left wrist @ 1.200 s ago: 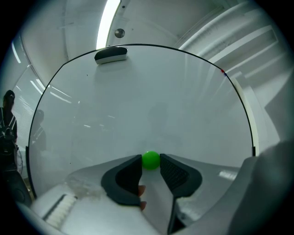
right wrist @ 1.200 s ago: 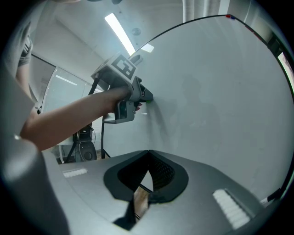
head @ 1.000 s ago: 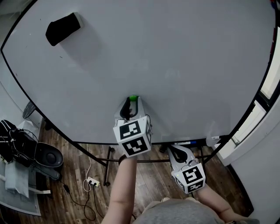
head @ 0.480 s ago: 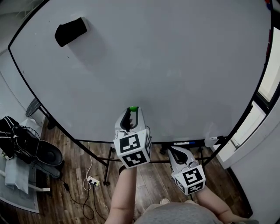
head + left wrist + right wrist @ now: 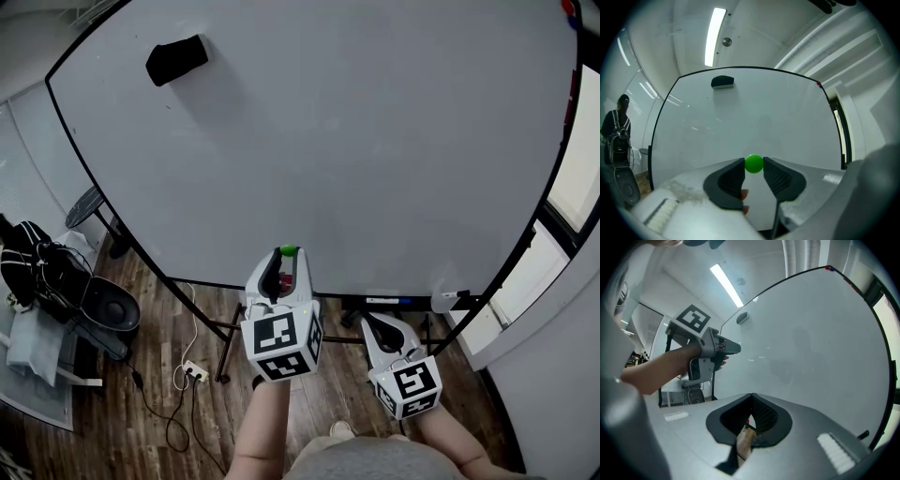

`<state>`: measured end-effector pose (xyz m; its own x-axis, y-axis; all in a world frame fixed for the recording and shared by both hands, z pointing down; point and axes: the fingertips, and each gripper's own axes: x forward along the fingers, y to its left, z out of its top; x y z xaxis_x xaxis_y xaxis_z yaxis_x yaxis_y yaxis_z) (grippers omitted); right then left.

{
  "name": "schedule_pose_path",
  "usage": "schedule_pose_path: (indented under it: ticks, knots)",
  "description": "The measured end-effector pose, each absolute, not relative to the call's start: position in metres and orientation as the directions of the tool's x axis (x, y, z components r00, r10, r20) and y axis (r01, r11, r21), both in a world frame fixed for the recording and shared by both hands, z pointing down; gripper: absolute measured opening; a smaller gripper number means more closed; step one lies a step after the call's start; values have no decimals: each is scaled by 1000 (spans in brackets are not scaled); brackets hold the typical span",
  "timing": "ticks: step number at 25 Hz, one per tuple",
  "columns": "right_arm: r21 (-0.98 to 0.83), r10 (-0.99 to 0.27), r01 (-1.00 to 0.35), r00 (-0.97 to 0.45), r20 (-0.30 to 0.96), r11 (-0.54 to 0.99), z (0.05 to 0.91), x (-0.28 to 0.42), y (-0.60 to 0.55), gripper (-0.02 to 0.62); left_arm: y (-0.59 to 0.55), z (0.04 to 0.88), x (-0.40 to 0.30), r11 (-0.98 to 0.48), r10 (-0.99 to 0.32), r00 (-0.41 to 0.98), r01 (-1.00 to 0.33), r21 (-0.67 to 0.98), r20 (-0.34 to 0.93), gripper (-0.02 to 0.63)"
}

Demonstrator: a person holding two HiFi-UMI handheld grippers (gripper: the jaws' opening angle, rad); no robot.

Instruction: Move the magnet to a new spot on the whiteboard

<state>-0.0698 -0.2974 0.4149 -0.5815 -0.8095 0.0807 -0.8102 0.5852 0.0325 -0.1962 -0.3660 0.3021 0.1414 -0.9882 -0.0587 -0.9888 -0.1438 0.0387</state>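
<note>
The small green ball magnet (image 5: 288, 250) (image 5: 754, 163) is pinched between the tips of my left gripper (image 5: 286, 256) (image 5: 754, 167), which is shut on it. I hold it in the air, well back from the whiteboard (image 5: 356, 141) (image 5: 754, 117), whose whole face shows in the left gripper view. My right gripper (image 5: 371, 321) (image 5: 752, 395) hangs lower at the right, shut with nothing in it. In the right gripper view the left gripper (image 5: 733, 347) shows up at the left, pointing at the whiteboard (image 5: 811, 348).
A black eraser (image 5: 177, 59) (image 5: 723, 82) sticks near the board's upper left. Small magnets (image 5: 568, 7) sit at its top right corner, and markers (image 5: 394, 302) lie in the tray below. Bags and a chair (image 5: 56, 281) and a power strip (image 5: 195, 373) occupy the floor at left. A person (image 5: 616, 126) stands left.
The left gripper has drawn back from the board with the green magnet in it, and the whole board now looks farther away. The right gripper has kept low at the right.
</note>
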Motion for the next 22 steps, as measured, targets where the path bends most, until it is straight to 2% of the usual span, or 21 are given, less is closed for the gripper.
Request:
schedule_pose_path:
  ticks: [15, 22]
  knots:
    - [25, -773, -775, -628, 90, 632, 410, -13, -209, -11, -236, 339, -155, -103, -995, 101, -989, 110, -27, 133]
    - [23, -765, -766, -639, 79, 642, 405, 9, -171, -11, -180, 369, -131, -90, -995, 93, -990, 113, 27, 133]
